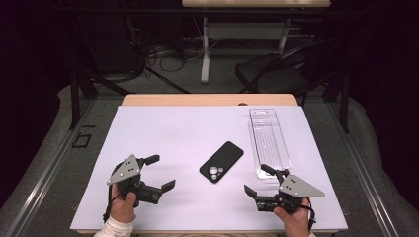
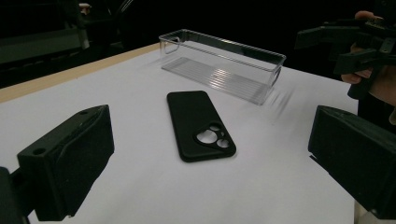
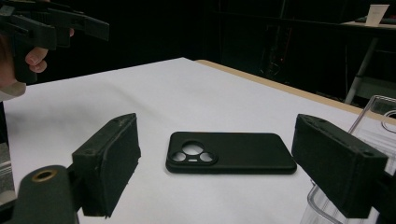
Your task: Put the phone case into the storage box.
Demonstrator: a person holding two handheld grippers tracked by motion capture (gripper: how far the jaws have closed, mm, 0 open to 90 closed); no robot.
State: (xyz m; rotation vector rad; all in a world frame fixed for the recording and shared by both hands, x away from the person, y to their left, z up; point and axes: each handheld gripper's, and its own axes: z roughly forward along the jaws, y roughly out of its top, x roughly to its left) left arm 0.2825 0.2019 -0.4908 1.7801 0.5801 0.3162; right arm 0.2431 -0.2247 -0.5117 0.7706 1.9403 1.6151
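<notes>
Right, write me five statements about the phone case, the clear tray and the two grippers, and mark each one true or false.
1. The black phone case lies flat on the white table cover with its camera cutouts showing. True.
2. The left gripper is clamped on the phone case. False: its jaws stand open with nothing between them, apart from the case.
3. The clear plastic tray lies on the far right part of the cover. True.
4. The phone case sits inside the clear tray. False: it lies on the cover beside the tray, not touching it.
5. The right gripper holds the tray. False: its jaws are open and empty, near the tray's near end.
</notes>
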